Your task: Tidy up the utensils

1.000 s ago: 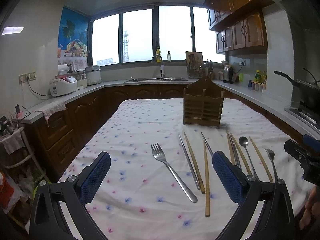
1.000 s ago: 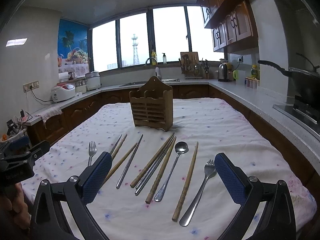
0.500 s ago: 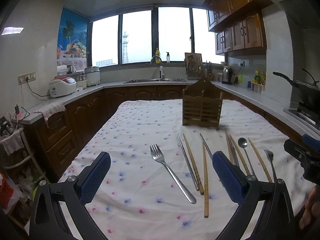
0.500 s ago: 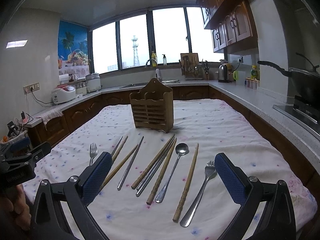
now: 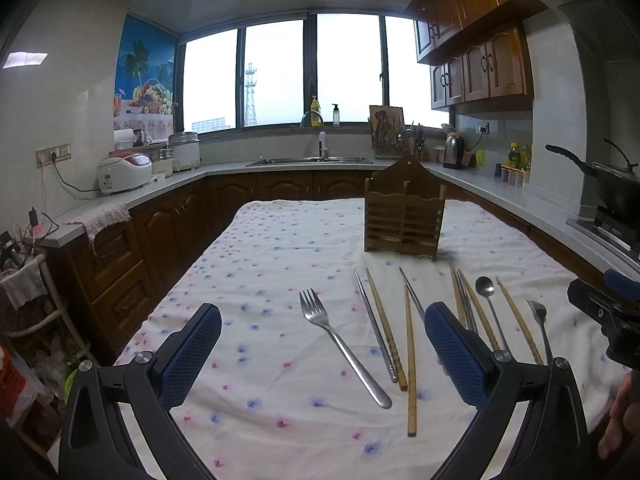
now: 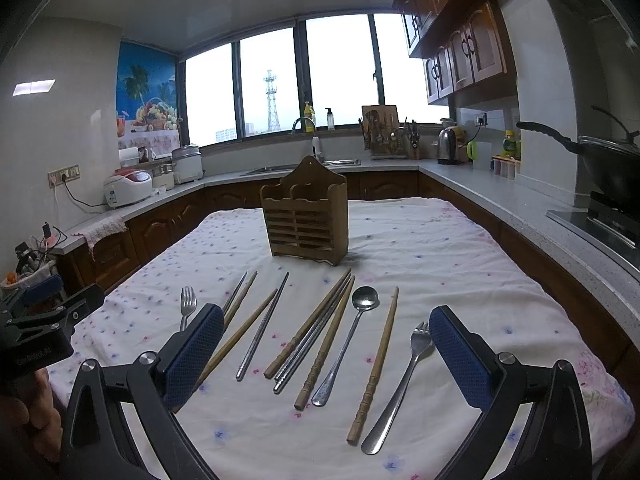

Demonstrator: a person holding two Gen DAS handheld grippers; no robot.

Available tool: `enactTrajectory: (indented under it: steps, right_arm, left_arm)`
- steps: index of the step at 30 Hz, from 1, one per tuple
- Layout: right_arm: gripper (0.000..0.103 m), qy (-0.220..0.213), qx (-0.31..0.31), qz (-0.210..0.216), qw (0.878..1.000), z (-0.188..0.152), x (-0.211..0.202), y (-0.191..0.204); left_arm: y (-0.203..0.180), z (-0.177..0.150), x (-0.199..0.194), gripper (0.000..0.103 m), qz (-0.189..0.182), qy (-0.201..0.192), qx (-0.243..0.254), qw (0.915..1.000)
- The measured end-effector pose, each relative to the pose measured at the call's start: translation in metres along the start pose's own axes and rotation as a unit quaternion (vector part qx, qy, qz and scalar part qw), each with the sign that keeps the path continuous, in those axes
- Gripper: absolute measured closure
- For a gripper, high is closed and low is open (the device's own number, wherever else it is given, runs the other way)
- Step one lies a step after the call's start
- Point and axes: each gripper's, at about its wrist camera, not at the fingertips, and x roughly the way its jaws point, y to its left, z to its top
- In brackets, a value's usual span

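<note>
Both the left gripper [image 5: 322,354] and the right gripper [image 6: 326,354] are hovering wide open, holding nothing, over forks, chopsticks [image 6: 308,330] and a spoon [image 6: 348,340] lying on the clothed bench [image 6: 460,264], near the wooden holder [image 6: 306,220].

You're in a home kitchen — wood cabinets [image 5: 484,68], a sink [image 5: 312,161] under the window [image 5: 280,76], a rice cooker [image 5: 124,172], a kettle [image 6: 449,146] and a wok [image 6: 608,168] on the stove — with utensils laid on a flowered cloth [image 6: 420,248].
</note>
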Motion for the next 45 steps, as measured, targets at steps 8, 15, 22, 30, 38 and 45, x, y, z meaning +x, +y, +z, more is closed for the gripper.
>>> enactTrajectory:
  steps: [8,15,22,30,38,45]
  right_arm:
    - [0.0,0.001,0.002,-0.001,1.0,0.001,0.001,0.001]
    - [0.0,0.006,0.004,0.0,1.0,0.001,0.002,0.0]
    - [0.0,0.042,0.035,0.013,0.998,0.007,0.021,-0.01]
    - [0.0,0.059,0.035,0.002,0.998,0.017,0.039,-0.025]
    - [0.004,0.091,0.056,-0.001,0.994,0.028,0.069,-0.044]
    - [0.045,0.168,0.107,-0.003,0.98,0.032,0.118,-0.076]
  left_arm:
    - [0.001,0.0,0.0,0.001,-0.002,0.001,-0.001,1.0]
    - [-0.001,0.001,0.009,0.001,-0.004,0.011,-0.003,0.9999]
    - [0.006,0.012,0.028,0.001,-0.023,0.037,-0.022,0.9988]
    - [0.016,0.036,0.061,0.001,-0.031,0.073,-0.024,0.9965]
    - [0.019,0.056,0.104,0.01,-0.048,0.121,-0.026,0.9912]
    - [0.024,0.07,0.157,0.034,-0.072,0.187,-0.04,0.9788]
